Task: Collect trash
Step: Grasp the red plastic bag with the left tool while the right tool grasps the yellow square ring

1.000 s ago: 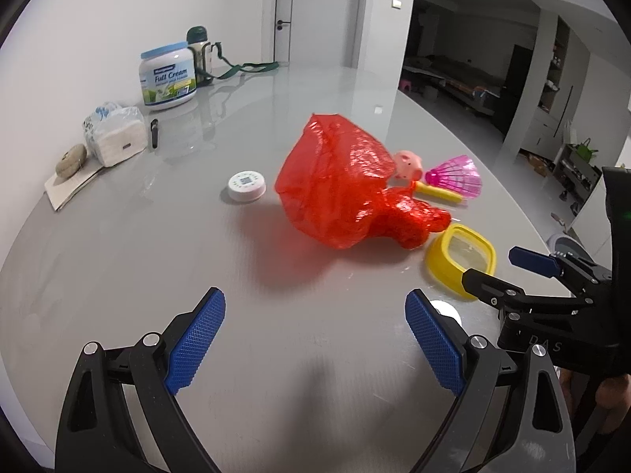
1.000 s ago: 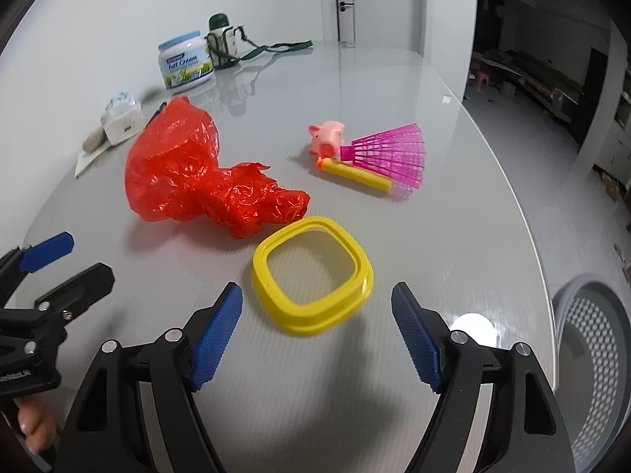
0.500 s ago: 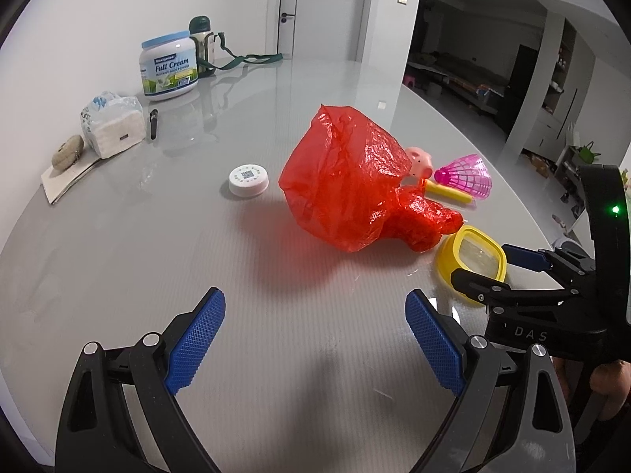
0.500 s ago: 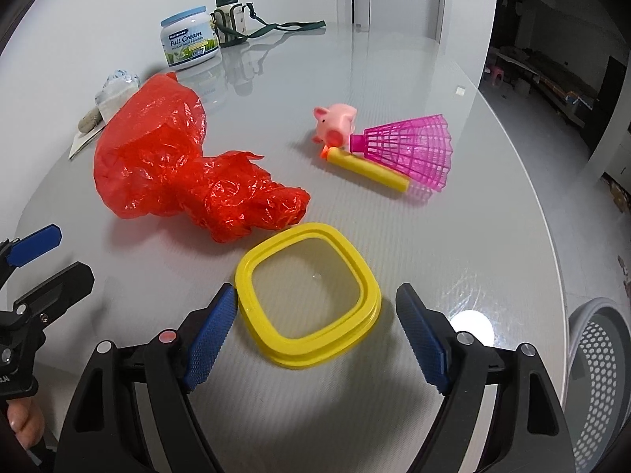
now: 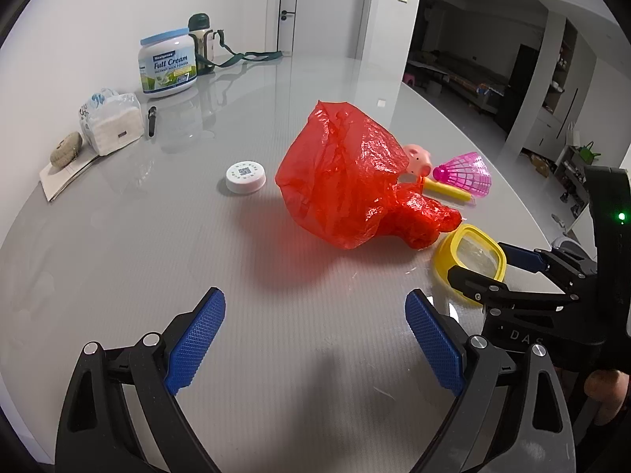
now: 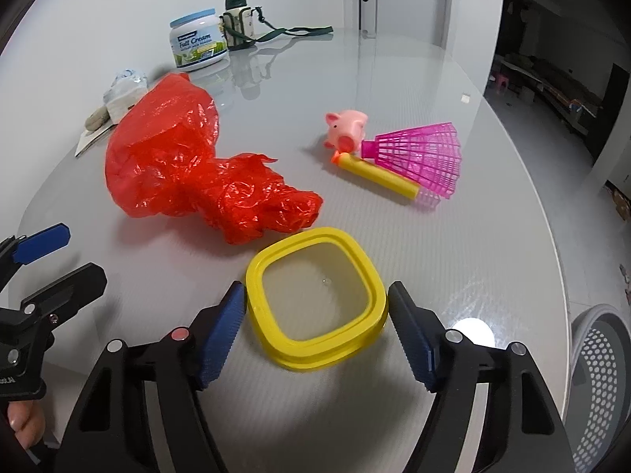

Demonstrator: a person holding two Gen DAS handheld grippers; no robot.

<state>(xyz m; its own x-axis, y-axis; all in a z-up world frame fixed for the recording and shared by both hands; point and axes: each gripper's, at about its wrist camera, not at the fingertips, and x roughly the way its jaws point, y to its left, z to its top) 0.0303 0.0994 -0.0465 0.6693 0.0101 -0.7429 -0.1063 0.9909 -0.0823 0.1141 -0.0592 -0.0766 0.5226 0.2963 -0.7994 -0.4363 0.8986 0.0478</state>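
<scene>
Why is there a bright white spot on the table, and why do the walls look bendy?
Right wrist view: the spot is glare, a lamp mirrored in the glossy table. Left wrist view: the red plastic bag casts a reddish shadow. Both views: the fisheye lens curves straight edges such as the door frame; black corners are the lens rim.

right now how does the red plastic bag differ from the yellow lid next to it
The red plastic bag is crumpled, translucent and heaped up; the yellow lid is a rigid, flat rounded square with a clear centre. The bag lies outside both grippers; the lid sits between the open fingers of the right gripper. Both rest on the grey table.
</scene>
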